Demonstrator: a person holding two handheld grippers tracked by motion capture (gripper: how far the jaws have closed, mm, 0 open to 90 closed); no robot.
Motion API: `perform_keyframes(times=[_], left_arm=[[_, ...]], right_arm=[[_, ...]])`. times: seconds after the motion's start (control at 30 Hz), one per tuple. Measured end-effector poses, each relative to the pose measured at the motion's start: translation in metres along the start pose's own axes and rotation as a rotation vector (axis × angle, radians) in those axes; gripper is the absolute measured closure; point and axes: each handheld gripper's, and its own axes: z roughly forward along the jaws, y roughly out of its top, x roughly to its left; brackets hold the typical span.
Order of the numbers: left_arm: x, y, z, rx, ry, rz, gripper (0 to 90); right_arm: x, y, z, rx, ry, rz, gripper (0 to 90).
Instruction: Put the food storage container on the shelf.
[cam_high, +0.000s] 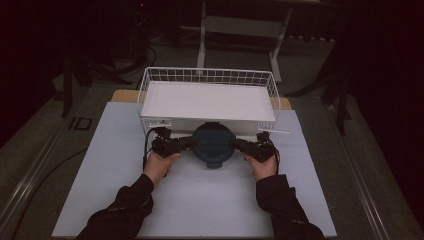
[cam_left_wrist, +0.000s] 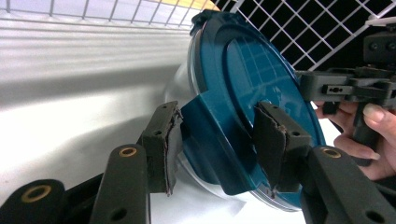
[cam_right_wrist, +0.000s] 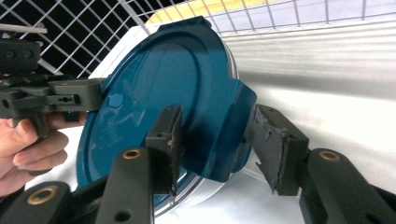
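Observation:
A round container with a dark teal lid (cam_high: 213, 145) sits on the white table in front of the wire basket. My left gripper (cam_high: 186, 145) reaches it from the left. In the left gripper view its pads (cam_left_wrist: 164, 147) straddle one teal latch tab (cam_left_wrist: 217, 144) of the lid, close beside its edges without squeezing it. My right gripper (cam_high: 240, 146) comes in from the right. Its pads (cam_right_wrist: 275, 149) stand astride the opposite latch tab (cam_right_wrist: 219, 135), with a thin gap at the right pad. Both grippers (cam_left_wrist: 212, 149) (cam_right_wrist: 217, 147) are open.
A white wire basket (cam_high: 150, 82) with a flat white liner stands directly behind the container. The white table top (cam_high: 210, 205) stretches toward the person. Dark floor, cables and metal stand legs (cam_high: 202, 40) lie beyond the table.

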Motion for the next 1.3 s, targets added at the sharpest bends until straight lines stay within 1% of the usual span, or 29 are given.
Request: perform_keyframes(times=[0.13,0.2,0.23,0.27,0.33,0.43,0.5,0.53,0.6,0.63,0.67,0.7,0.73,0.77,0.8,0.83,0.87,0.9,0.93,1.0,1.03,1.07,1.1,1.13,1.17,1.23,1.27,1.3], left_arm=[[-0.001,0.001,0.001,-0.018,0.027,-0.006,49.7],[-0.002,0.002,0.002,-0.019,0.041,-0.005,48.9],[-0.003,0.003,0.002,-0.019,0.052,0.017,48.9],[-0.005,0.003,0.002,-0.023,0.070,0.030,48.9],[-0.007,0.005,0.002,-0.018,0.091,0.033,48.9],[-0.008,0.006,0.002,-0.015,0.096,0.033,48.9],[-0.009,0.005,0.000,-0.018,0.085,0.024,47.7],[-0.010,0.005,-0.002,-0.021,0.085,0.012,43.4],[-0.012,0.004,-0.006,-0.016,0.049,0.000,38.9],[-0.013,0.002,-0.009,-0.013,0.007,-0.002,36.9],[-0.016,0.001,-0.011,-0.013,-0.014,0.011,32.1],[-0.016,0.001,-0.011,-0.013,-0.014,0.011,31.5],[-0.020,-0.001,-0.014,0.002,-0.018,0.032,29.8],[-0.020,-0.001,-0.014,0.002,-0.018,0.032,27.1],[-0.026,-0.005,-0.019,0.014,-0.040,0.025,23.7],[-0.026,-0.005,-0.019,0.014,-0.040,0.025,22.0],[-0.030,-0.008,-0.024,0.020,-0.044,0.055,18.8],[-0.030,-0.008,-0.024,0.020,-0.044,0.055,16.5],[-0.035,-0.012,-0.027,0.029,-0.051,0.074,14.5],[-0.040,-0.015,-0.029,0.045,-0.072,0.090,13.3],[-0.043,-0.017,-0.029,0.056,-0.081,0.096,9.5],[-0.046,-0.019,-0.030,0.071,-0.097,0.110,2.2],[-0.048,-0.022,-0.031,0.078,-0.102,0.125,0.2],[-0.051,-0.023,-0.032,0.084,-0.098,0.137,0.1],[-0.054,-0.026,-0.034,0.083,-0.093,0.152,0.1],[-0.056,-0.027,-0.036,0.077,-0.096,0.156,0.1],[-0.059,-0.029,-0.040,0.069,-0.096,0.169,0.1],[-0.060,-0.031,-0.042,0.062,-0.096,0.171,0.1]], right_arm=[[0.001,0.003,0.002,-0.010,-0.023,-0.011,50.7],[0.001,0.004,0.003,-0.010,-0.027,-0.004,50.7],[0.001,0.004,0.003,-0.009,-0.031,-0.003,50.7],[0.002,0.005,0.003,-0.008,-0.038,-0.003,50.7],[0.005,0.006,0.003,-0.007,-0.054,-0.006,50.8],[0.006,0.007,0.003,-0.005,-0.059,-0.008,49.1],[0.007,0.007,0.001,-0.019,-0.051,-0.010,46.8],[0.008,0.007,-0.001,-0.018,-0.050,-0.009,46.0],[0.011,0.007,-0.004,-0.021,-0.044,-0.009,44.6],[0.011,0.006,-0.004,-0.031,-0.043,-0.025,44.5],[0.013,0.006,-0.006,-0.031,-0.037,-0.025,44.0],[0.013,0.006,-0.006,-0.031,-0.037,-0.025,44.0],[0.016,0.004,-0.010,-0.033,-0.034,-0.035,43.3],[0.016,0.004,-0.010,-0.033,-0.034,-0.035,43.3],[0.021,0.003,-0.014,-0.036,-0.029,-0.042,43.0],[0.021,0.003,-0.014,-0.036,-0.029,-0.042,43.0],[0.025,0.001,-0.016,-0.033,-0.022,-0.048,42.5],[0.025,0.001,-0.016,-0.033,-0.022,-0.048,42.5],[0.029,-0.001,-0.018,-0.027,-0.018,-0.056,42.3],[0.034,-0.004,-0.021,-0.022,-0.011,-0.061,42.2],[0.037,-0.005,-0.022,-0.016,-0.005,-0.064,42.4],[0.039,-0.007,-0.023,-0.014,0.000,-0.071,43.2],[0.042,-0.008,-0.025,-0.008,-0.015,-0.080,43.8],[0.044,-0.010,-0.026,-0.006,-0.014,-0.082,44.7],[0.046,-0.011,-0.027,-0.003,-0.004,-0.081,45.0],[0.051,-0.014,-0.029,0.011,-0.010,-0.100,48.3],[0.054,-0.016,-0.029,0.019,-0.005,-0.111,49.7],[0.057,-0.017,-0.030,0.024,-0.003,-0.114,51.6]])
